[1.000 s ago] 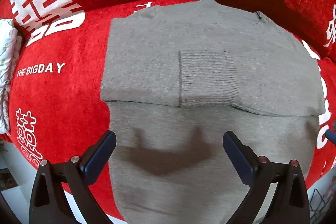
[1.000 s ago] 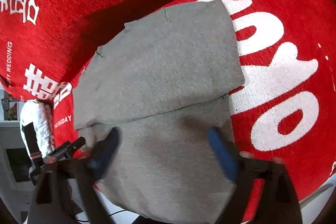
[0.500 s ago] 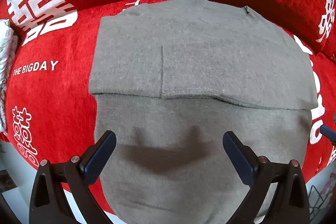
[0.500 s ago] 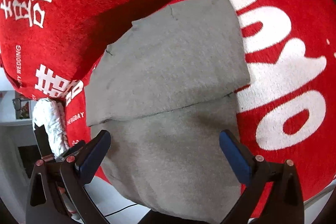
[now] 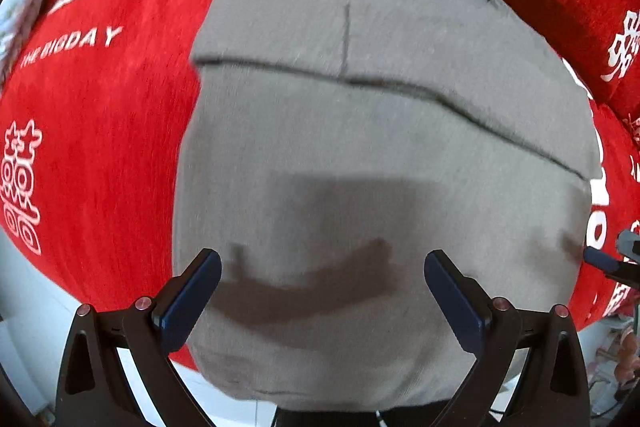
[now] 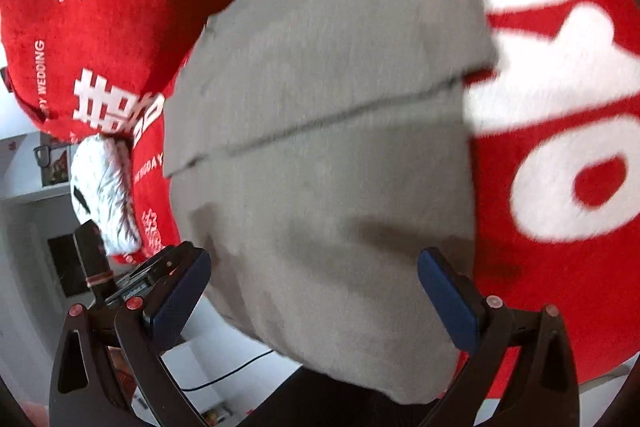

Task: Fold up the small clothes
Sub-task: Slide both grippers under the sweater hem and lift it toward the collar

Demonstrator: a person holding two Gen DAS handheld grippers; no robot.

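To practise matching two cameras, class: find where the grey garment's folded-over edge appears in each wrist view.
Left wrist: the folded edge runs across the upper-middle, sloping down to the right.
Right wrist: the folded edge crosses the middle, rising to the right.
Shared landmark: the white "THE BIGDAY" lettering on the red cover.

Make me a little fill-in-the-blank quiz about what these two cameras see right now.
1. The grey garment lies on a cover coloured ____.
2. Both the left hand-held gripper and the right hand-held gripper have their jaws ____.
3. The small English lettering on the cover reads "THE ____".
4. The pads on the gripper fingers are coloured ____.

Missing words: red; open; BIGDAY; blue.
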